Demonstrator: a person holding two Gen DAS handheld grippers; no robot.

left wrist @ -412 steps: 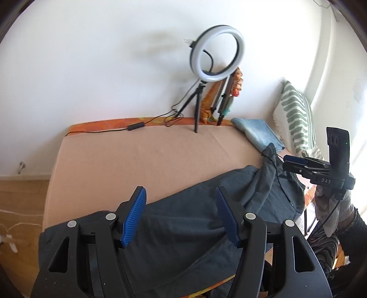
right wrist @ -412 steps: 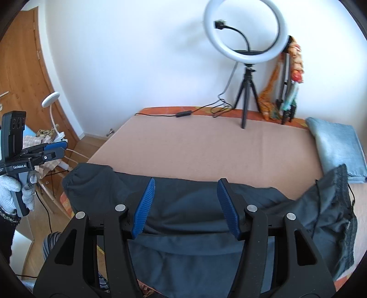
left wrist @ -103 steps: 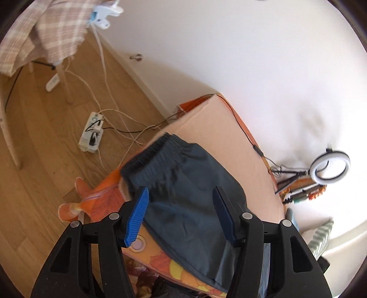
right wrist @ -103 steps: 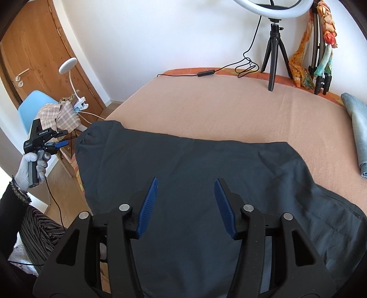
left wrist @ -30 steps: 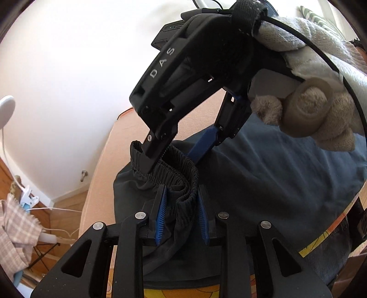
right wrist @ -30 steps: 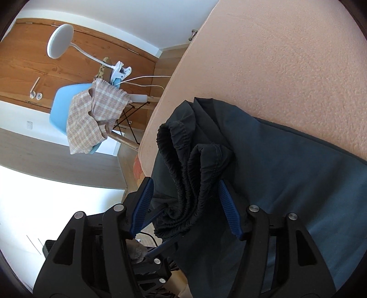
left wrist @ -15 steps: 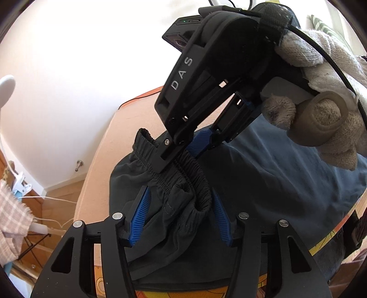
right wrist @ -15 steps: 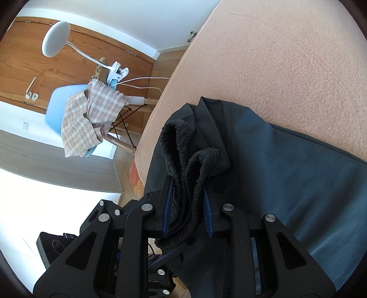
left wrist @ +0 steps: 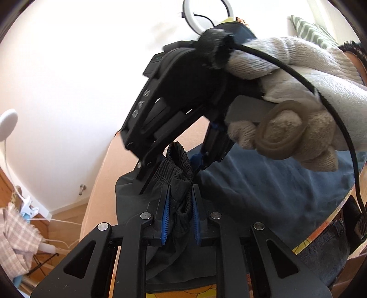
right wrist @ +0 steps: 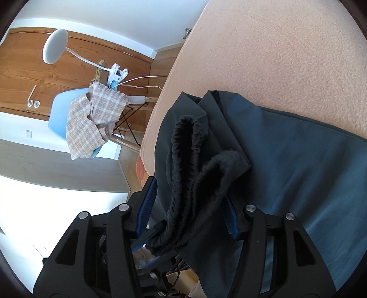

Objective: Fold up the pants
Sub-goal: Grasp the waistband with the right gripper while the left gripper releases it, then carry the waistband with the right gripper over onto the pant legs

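Dark grey-blue pants [left wrist: 263, 197] lie spread on a bed with a peach cover [right wrist: 286, 59]. Their gathered elastic waistband [left wrist: 177, 176] is bunched and lifted at the bed's corner. My left gripper [left wrist: 180, 213] is shut on this waistband bunch. My right gripper [right wrist: 189, 213] is open, its blue pads either side of the same bunch [right wrist: 190, 160], and it shows from outside in the left wrist view [left wrist: 174, 169], held by a gloved hand [left wrist: 298, 96] just above my left gripper.
A blue chair [right wrist: 62, 117] with a checked cloth [right wrist: 91, 119] and a clip lamp [right wrist: 55, 45] stand on the wooden floor beside the bed. A ring light [left wrist: 206, 6] stands at the far wall. A striped pillow [left wrist: 309, 29] lies far right.
My left gripper has closed on the waistband bunch. My right gripper, shut on it half a second ago, has opened. Both grippers stay together at the bed's corner.
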